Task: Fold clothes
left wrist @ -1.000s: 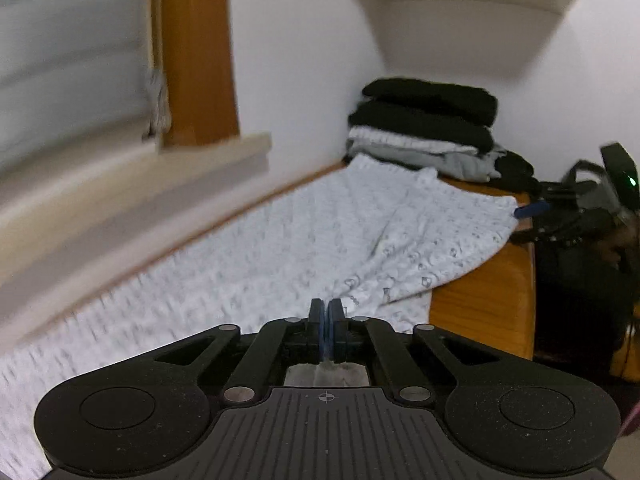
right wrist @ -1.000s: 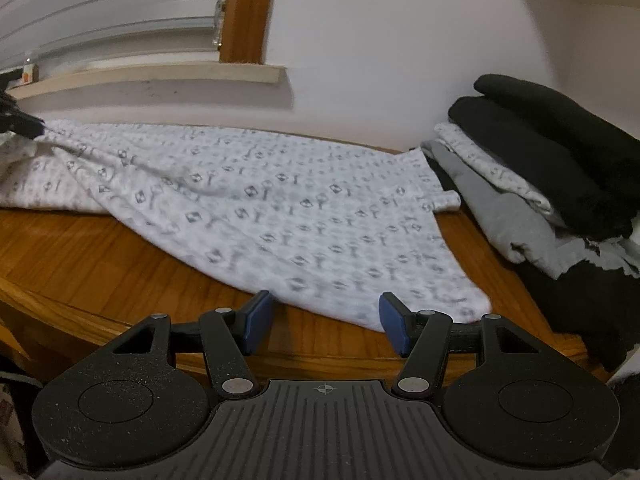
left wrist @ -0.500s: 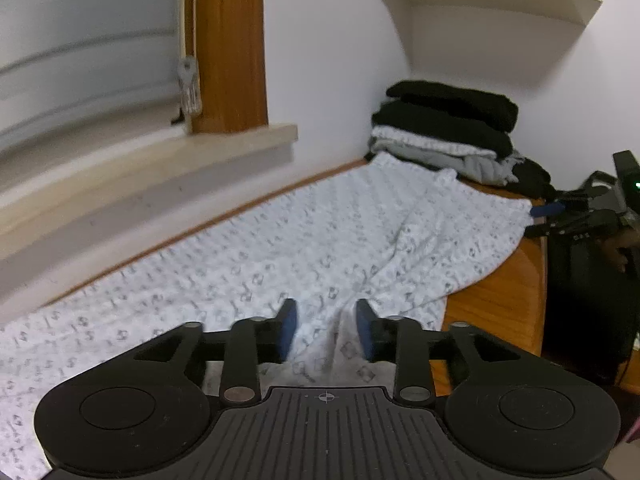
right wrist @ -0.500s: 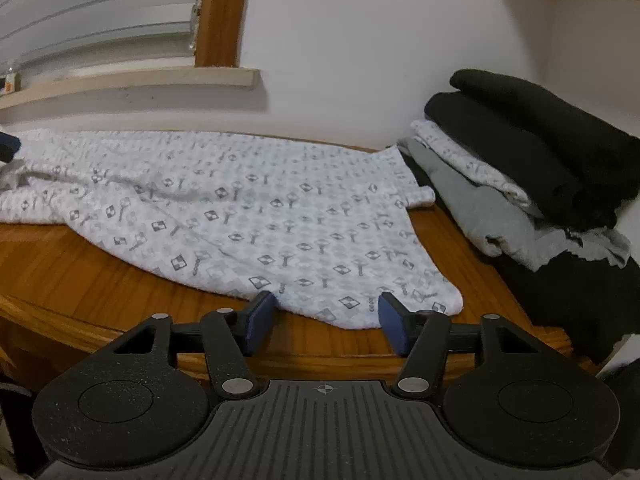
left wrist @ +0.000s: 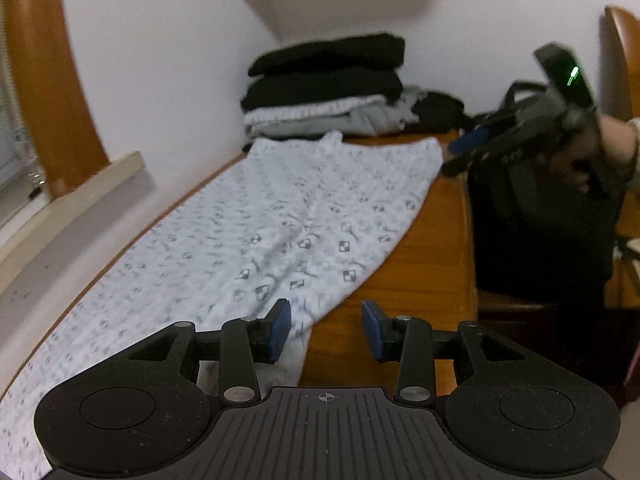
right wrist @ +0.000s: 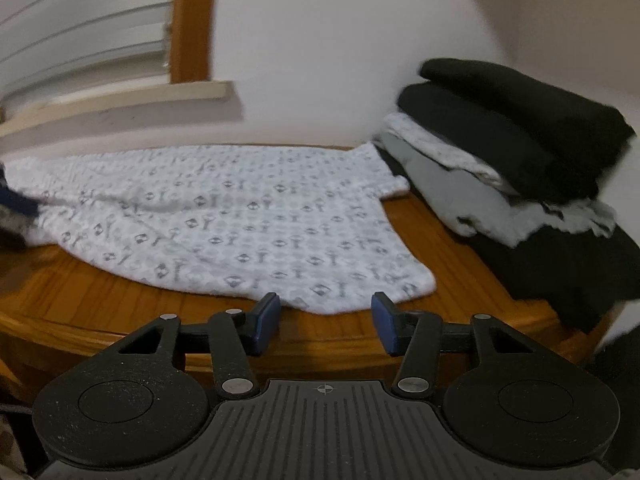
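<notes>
A white patterned garment [left wrist: 256,236] [right wrist: 240,220] lies spread flat along the wooden tabletop [left wrist: 432,248]. My left gripper [left wrist: 326,330] is open over the garment's near right edge, its left pad above the cloth and nothing between the fingers. In the right wrist view my right gripper [right wrist: 326,322] is open just before the garment's near corner, holding nothing. That right gripper [left wrist: 472,148] also shows in the left wrist view at the far corner, held by a person's hand [left wrist: 580,152].
A stack of folded black, white and grey clothes [left wrist: 332,84] [right wrist: 504,148] sits at the table's far end against the wall. A window sill [left wrist: 72,200] and wooden frame [right wrist: 192,24] run along the left. A dark bag [left wrist: 540,232] stands beyond the table's right edge.
My left gripper opened and let go of the garment, which now lies flat. Its view swung to the right. The right gripper stayed open and moved closer to the garment's corner.
</notes>
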The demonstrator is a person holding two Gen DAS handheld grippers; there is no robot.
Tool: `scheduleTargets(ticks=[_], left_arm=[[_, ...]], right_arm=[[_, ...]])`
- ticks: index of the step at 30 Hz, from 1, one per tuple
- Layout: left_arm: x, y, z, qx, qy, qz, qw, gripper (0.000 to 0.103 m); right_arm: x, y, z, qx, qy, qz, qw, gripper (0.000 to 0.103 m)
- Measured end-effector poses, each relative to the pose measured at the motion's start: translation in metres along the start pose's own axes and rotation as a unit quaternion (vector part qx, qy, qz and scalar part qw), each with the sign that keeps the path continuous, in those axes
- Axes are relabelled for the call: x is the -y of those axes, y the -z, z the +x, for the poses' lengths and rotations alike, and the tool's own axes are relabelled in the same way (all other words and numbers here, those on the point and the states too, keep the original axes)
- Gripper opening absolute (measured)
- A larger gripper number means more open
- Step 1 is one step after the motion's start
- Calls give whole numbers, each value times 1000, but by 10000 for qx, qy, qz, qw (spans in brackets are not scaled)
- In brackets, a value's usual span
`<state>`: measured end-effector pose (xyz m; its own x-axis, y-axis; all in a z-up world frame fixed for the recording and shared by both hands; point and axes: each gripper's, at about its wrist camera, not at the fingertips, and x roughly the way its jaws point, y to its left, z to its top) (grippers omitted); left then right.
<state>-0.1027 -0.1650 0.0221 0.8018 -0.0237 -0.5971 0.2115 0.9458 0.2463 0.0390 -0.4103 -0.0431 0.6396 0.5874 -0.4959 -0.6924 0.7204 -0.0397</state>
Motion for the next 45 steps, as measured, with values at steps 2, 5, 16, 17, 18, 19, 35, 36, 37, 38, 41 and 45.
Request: scheduleTargets(ticks=[2,5,16,17,18,19,35,36,37,38,41,45], left_arm=[[0,-2,12,-45,-16,84,10000,43],[0,-4,22,-45,-55,135,9999,43],[-1,-25,6,350,296,-106,9989,1],[1,-28,0,393,442,-165,9981,1],[4,-32,-5,433,616,-203,9970,1],[7,-35,-10,484,745,-260,9957,1],[-74,32,-64,74,226,-1303,9912,43],[-82,41,-69,17,157,-1377,9903,43],[-88,49,-75,-21,87,-1453,9893,43],[-95,58,-81,-60,17,-1529,9882,43],[-106,77,-98,-87,-108,-1669,9859,57],[-105,93,-113,-148,-168,-1705,9851,57]], right_arm=[[11,1,0,1,-52,369,9993,51],[27,-1,5,25,-57,912,9958,52],[44,-15,34,25,-87,1527,9882,4],[44,-19,33,84,1,1469,9891,3],[47,-24,27,216,54,1474,9888,3],[50,-29,22,347,107,1478,9884,3],[32,-30,10,215,587,792,9949,47],[26,-30,13,238,439,718,9962,47],[19,-30,17,228,343,659,9970,48],[12,-31,21,217,247,600,9977,48],[-9,-31,33,184,-42,421,9989,49],[-36,-34,48,93,-335,228,9991,54]])
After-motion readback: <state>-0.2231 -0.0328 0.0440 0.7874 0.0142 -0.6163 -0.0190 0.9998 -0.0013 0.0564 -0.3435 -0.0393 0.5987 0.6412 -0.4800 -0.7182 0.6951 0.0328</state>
